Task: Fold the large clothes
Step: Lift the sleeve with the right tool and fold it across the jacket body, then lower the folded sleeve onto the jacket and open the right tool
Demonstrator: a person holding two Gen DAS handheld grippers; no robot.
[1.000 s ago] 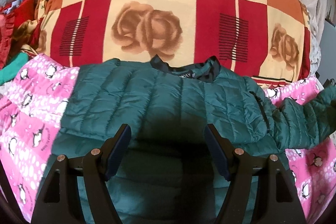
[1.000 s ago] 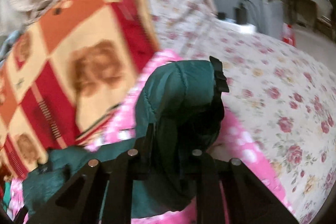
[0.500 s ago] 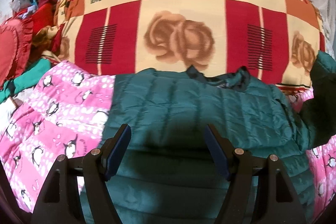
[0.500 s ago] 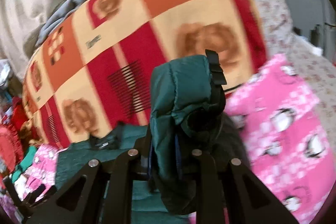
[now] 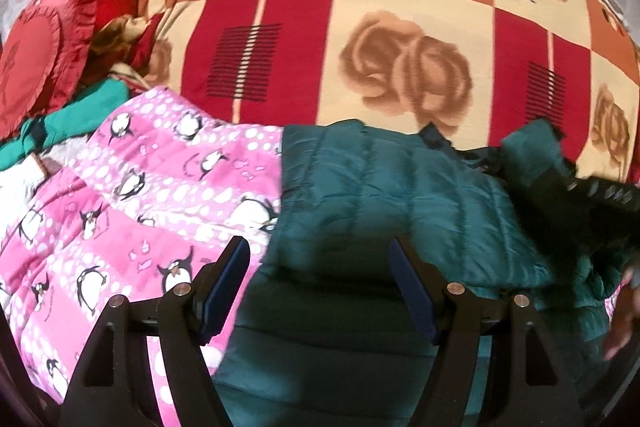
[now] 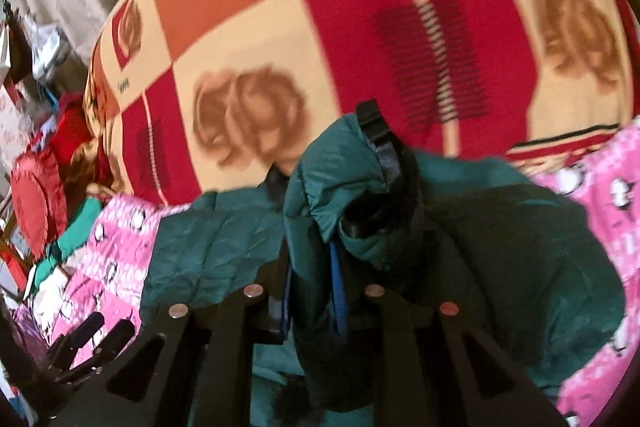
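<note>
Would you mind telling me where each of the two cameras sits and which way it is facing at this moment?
Left wrist: on the left gripper, looking down and forward over the green jacket and the pink penguin quilt; its own fingers stand open and empty, and the right gripper intrudes at the right edge.
Right wrist: on the right gripper, facing the checked rose blanket; its jaws are shut on the jacket's sleeve.
Both share jacket, quilt and blanket.

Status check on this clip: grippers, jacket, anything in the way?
Left gripper open above green jacket. Right gripper shut on jacket sleeve. Nothing blocking on pink penguin blanket.
</note>
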